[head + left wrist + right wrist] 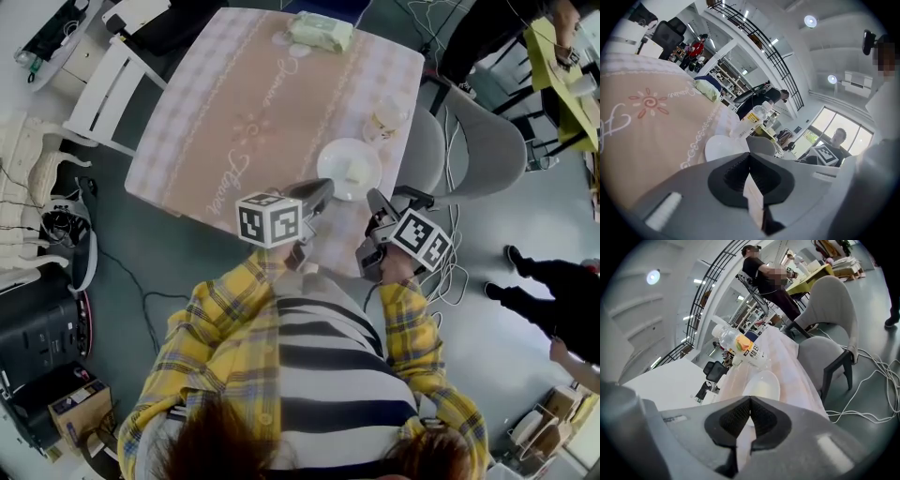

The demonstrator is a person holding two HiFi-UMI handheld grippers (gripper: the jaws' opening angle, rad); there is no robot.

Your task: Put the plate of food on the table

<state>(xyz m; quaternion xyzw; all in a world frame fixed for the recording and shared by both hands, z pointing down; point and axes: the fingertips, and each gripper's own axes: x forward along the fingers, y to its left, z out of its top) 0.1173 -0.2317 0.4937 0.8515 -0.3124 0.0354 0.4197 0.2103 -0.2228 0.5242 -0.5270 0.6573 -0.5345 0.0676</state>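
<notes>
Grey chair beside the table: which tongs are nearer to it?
Right. The right tongs are just beside the grey chair; the left tongs are farther, past the plate.

Two claws are in view: one left claw (317, 194) and one right claw (378, 202). One tabletop (234, 103) stretches ahead of them. It carries one plate (349, 169) just ahead of both claws, one bottle (384, 120) beyond that, and one green packet (322, 31) far ahead. One grey chair (487, 141) stands right of the right claw, and one white chair (108, 84) well left of the left claw.
</notes>
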